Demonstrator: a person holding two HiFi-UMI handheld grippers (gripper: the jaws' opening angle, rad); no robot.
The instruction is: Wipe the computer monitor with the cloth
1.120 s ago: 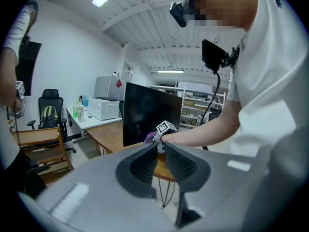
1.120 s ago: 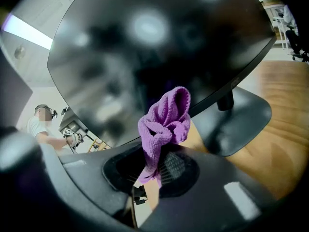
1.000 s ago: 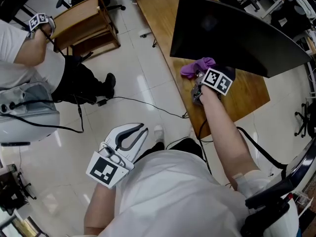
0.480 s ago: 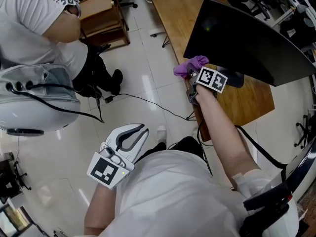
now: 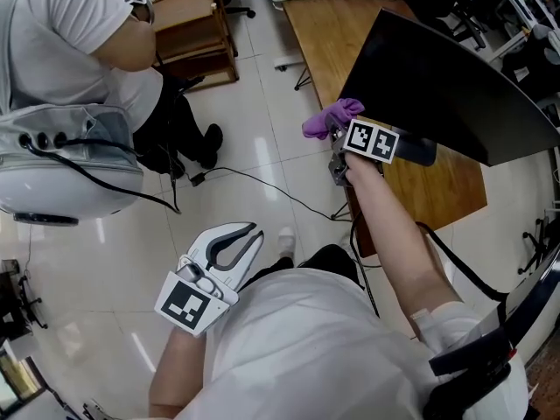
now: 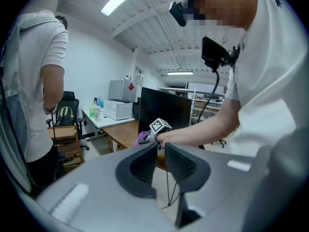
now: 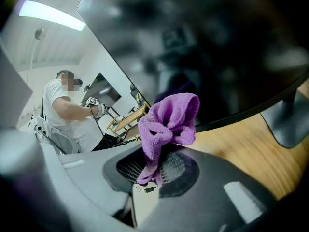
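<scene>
The monitor (image 5: 437, 86) is a dark curved screen on the wooden table (image 5: 332, 33). The purple cloth (image 5: 331, 117) is at the monitor's lower left corner, bunched into a knot. My right tongs (image 5: 337, 140) pinch its lower tail, and the right gripper view shows the cloth (image 7: 169, 122) standing up from the closed jaws just in front of the screen's bottom edge. I can't tell if it is touching the glass. My left tongs (image 5: 234, 245) hang well apart from the monitor, low over the floor, with their jaws slightly spread and nothing between them. I judge I'm at the approach, with no wiping done yet. Next I need to press the loose bunch against the screen and sweep across it, gently enough that the monitor doesn't rock on its stand.
</scene>
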